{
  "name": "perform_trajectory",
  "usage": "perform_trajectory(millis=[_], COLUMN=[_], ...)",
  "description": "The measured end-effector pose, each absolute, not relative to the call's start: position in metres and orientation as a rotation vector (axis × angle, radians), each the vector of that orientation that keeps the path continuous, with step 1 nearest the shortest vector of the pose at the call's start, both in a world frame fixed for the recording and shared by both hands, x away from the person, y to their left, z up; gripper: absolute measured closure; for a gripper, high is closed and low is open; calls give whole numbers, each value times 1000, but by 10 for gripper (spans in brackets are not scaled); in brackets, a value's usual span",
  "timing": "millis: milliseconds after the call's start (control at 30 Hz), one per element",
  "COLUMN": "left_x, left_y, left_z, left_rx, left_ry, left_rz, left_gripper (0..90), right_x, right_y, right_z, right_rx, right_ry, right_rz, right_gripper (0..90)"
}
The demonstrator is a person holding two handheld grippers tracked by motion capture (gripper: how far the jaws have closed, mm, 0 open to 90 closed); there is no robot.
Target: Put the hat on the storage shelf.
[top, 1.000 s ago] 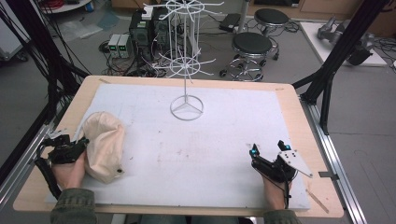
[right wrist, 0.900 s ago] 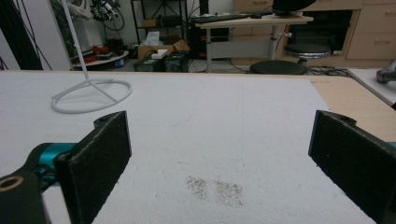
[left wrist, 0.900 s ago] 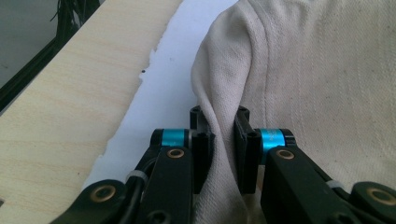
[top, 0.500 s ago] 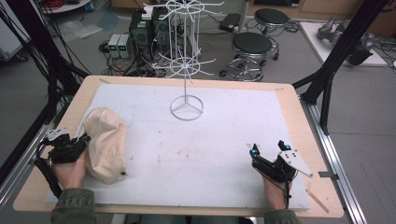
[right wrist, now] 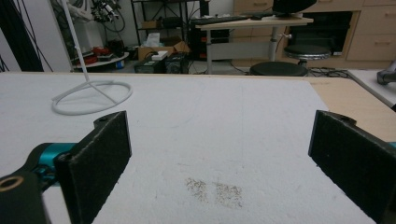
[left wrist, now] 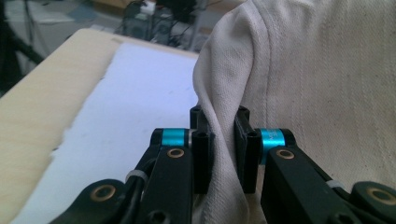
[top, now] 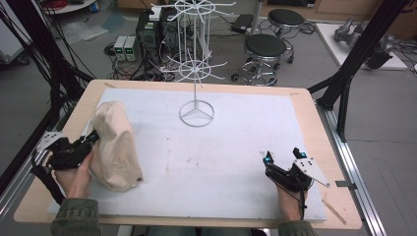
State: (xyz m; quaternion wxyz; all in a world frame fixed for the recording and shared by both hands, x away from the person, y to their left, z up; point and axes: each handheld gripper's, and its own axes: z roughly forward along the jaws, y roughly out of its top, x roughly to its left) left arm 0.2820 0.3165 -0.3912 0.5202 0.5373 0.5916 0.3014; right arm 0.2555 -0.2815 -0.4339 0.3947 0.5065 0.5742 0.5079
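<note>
The cream cloth cap (top: 114,147) has lifted slightly (left side), left gripper (left wrist: 218,140) fingers pinching its fabric; right gripper (top: 284,171) rests, fingers spread, on the surface (top: 236,147).

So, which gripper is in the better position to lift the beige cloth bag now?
Left. The left gripper is already shut on a fold of the cloth bag. The right gripper is open, far across the table.

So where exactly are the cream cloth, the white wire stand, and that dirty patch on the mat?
cream cloth (top: 114,147), high view, middle of the bundle
white wire stand (top: 196,113), high view, ring base
dirty patch (right wrist: 215,190), right gripper view, speckled centre
</note>
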Motion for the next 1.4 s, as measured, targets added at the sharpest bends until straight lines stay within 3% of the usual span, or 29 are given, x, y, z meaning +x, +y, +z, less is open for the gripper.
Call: perform_trajectory(millis=[733, 1400], left_x=[286, 296], left_y=[273, 257], left_z=[-308, -228], left_rx=[1154, 1186], left_ry=[1039, 813], left_rz=[603, 710], left_gripper=[800, 799], right_x=[255, 255], right_y=[-280, -280], right_z=[-434, -434], right_rx=[1274, 1266], right_ry=[1462, 1467], right_rz=[1302, 1300], right_gripper=[49, 49])
